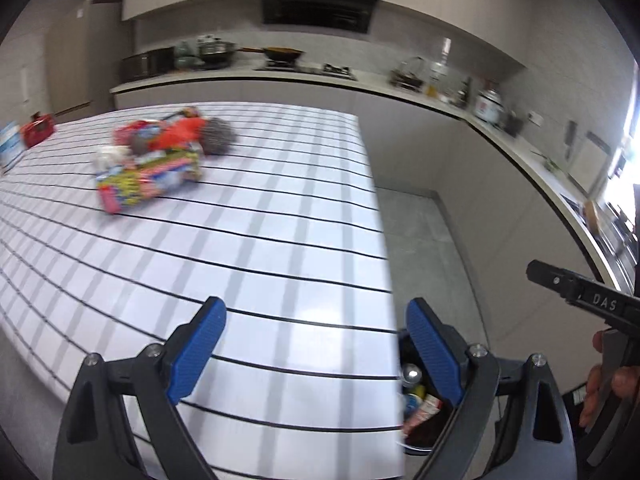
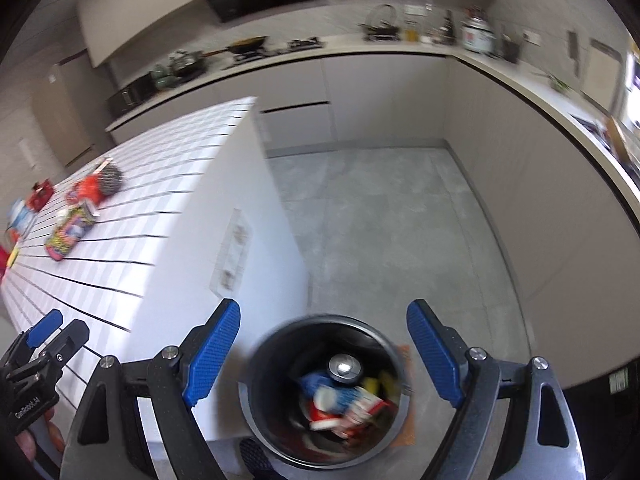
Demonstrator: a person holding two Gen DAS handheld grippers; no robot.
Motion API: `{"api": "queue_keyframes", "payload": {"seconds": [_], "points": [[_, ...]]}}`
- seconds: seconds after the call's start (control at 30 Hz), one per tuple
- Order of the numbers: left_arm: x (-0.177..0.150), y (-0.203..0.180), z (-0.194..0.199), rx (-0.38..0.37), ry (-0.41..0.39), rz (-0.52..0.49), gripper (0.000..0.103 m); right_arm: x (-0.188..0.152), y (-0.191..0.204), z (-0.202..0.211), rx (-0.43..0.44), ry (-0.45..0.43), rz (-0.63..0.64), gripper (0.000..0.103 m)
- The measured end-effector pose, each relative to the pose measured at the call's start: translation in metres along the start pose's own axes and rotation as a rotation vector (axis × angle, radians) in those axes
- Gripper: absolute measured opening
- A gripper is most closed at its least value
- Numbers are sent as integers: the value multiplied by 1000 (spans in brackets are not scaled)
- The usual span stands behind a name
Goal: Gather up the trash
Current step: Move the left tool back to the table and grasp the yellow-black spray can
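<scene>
A pile of colourful snack wrappers and packets (image 1: 160,156) lies on the white, black-lined table (image 1: 260,240), far ahead of my left gripper (image 1: 316,352), which is open and holds nothing above the table's near corner. Beside that corner a round dark trash bin (image 2: 272,360) stands on the floor. Inside it are a silver can (image 2: 345,366) and several wrappers (image 2: 340,400). My right gripper (image 2: 324,356) hangs open and bare straight over the bin. The same pile (image 2: 80,208) shows far left in the right wrist view.
A red box (image 1: 38,130) and other packets sit at the table's far left edge. A kitchen counter (image 1: 360,80) with a stove, a wok and pots runs along the back and right walls. Grey floor (image 2: 400,220) lies between table and cabinets.
</scene>
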State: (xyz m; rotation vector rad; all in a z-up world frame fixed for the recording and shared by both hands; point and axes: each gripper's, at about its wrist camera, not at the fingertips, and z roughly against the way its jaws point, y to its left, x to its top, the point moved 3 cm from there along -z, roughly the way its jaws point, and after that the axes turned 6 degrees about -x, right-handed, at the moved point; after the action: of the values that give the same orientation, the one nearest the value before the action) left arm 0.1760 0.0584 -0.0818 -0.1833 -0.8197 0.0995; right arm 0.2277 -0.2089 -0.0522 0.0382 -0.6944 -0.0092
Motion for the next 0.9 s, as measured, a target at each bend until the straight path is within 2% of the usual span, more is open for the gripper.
{"api": "queue_keyframes", "payload": {"seconds": [0.2,0.5,0.67,0.8,0.9], "points": [[19,77,15,71,-36,57,92,22,84,-1,68,-23,77,87],[70,160,-6,97,-33,-20,92,42,179,-20,76,-11,120,87],[93,180,-38,67,0,-91,92,58,208,-39,45,4,116,87],[109,181,-72,5,60,-192,92,73,222,-54,15,8,94,87],[112,179,-90,-1,88,-249,92,80,228,-63,-3,13,69,87]]}}
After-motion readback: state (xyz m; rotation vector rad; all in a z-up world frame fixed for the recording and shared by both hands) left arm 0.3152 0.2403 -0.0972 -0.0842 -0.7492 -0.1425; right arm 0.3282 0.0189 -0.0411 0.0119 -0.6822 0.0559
